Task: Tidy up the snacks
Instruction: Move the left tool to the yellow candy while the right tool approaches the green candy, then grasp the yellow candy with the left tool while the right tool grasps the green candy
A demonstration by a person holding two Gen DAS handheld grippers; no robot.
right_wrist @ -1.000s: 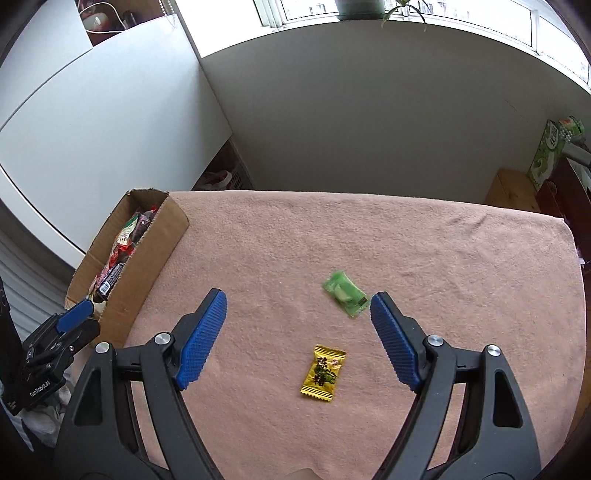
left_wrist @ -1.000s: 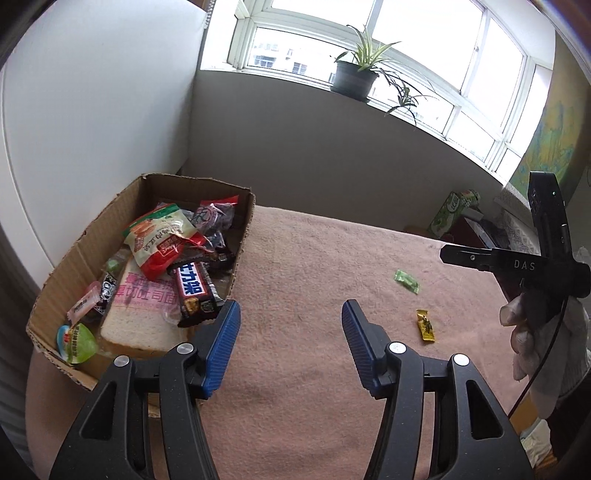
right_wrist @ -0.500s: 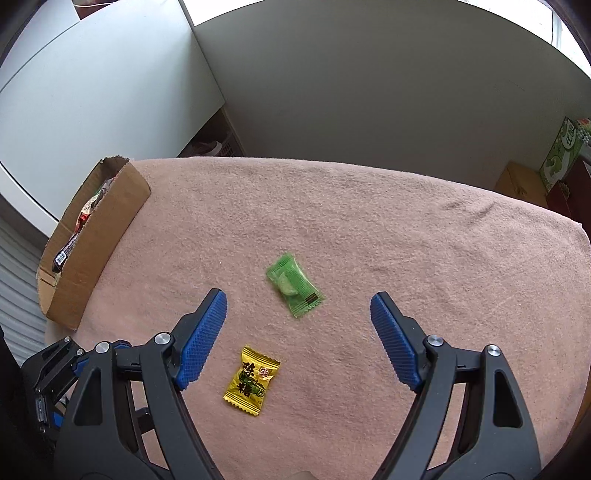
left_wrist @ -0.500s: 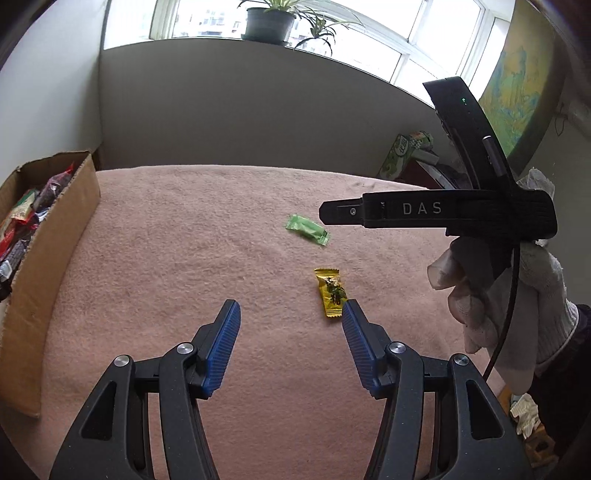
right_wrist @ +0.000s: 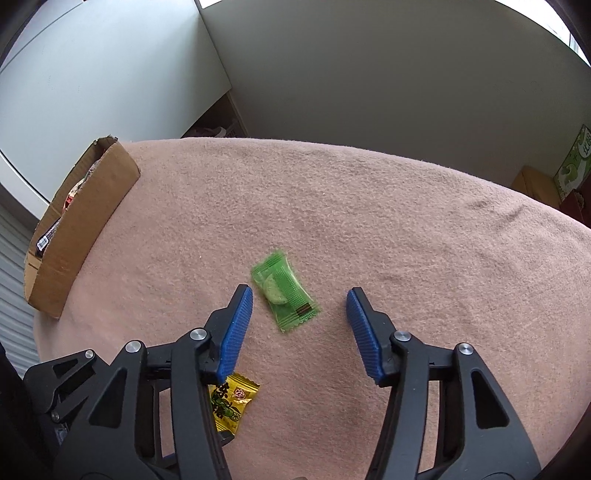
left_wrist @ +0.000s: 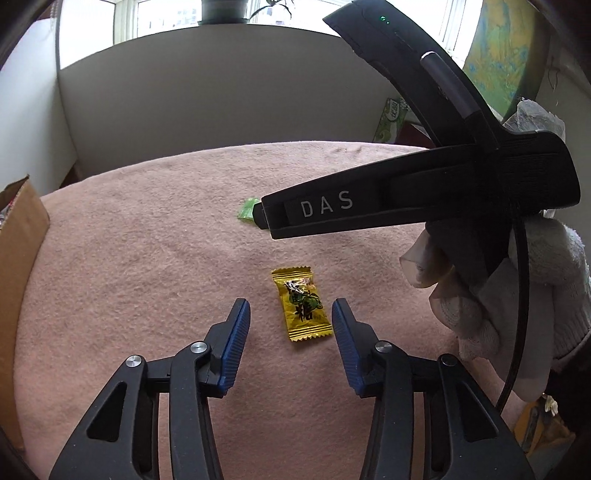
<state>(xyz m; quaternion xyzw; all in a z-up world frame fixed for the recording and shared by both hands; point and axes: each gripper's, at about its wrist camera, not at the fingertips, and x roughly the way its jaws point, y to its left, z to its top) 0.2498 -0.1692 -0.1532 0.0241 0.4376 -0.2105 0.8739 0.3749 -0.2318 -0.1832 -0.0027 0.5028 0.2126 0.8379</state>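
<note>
A lived-in home room is suggested: a table is covered with a pink blanket point(right_wrist: 369, 206), a potted plant point(left_wrist: 221, 9) is set on the sill of a wide window point(left_wrist: 162, 18), a painting point(left_wrist: 506, 48) is hung at the right, and plain white walls point(right_wrist: 92, 81) are seen

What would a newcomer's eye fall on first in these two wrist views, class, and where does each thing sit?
Two lone sweets on the pink blanket stand out: a yellow candy lying between the fingers of the open left gripper, and a green candy between those of the open right gripper. At the blanket's left edge sits a cardboard box with packets inside.
</note>
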